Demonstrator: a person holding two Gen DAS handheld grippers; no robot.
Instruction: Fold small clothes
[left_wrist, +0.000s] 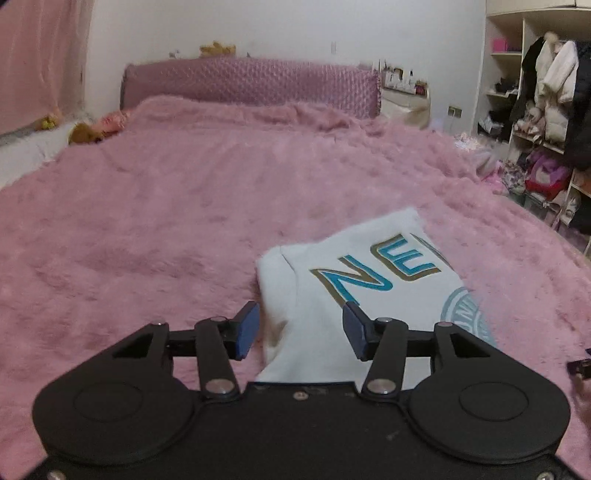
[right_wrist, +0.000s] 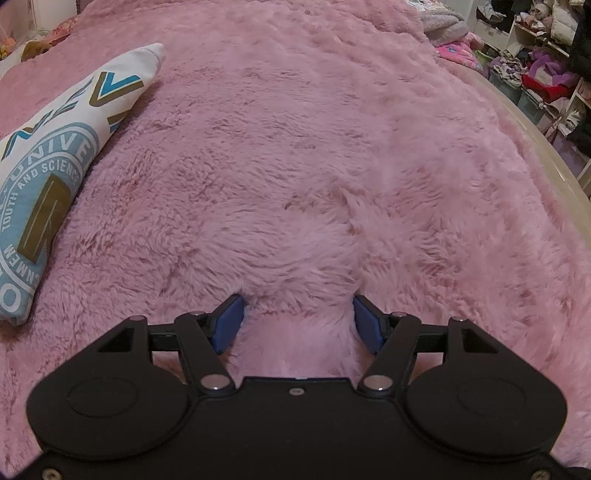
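Observation:
A folded white garment (left_wrist: 362, 291) with blue and gold lettering and a round blue crest lies on the pink fluffy blanket (left_wrist: 147, 221). My left gripper (left_wrist: 301, 328) is open just above its near left part, empty. In the right wrist view the garment (right_wrist: 55, 166) lies at the left edge. My right gripper (right_wrist: 299, 321) is open and empty, low on the blanket (right_wrist: 314, 166) to the right of the garment, its blue fingertips (right_wrist: 229, 323) pressed into the pile.
A pink quilted headboard (left_wrist: 251, 86) stands at the far end of the bed. Shelves with clothes and bags (left_wrist: 543, 122) line the right wall. Toys (left_wrist: 83, 133) lie at the bed's far left. A heap of clothes (right_wrist: 454, 37) lies at the bed's right edge.

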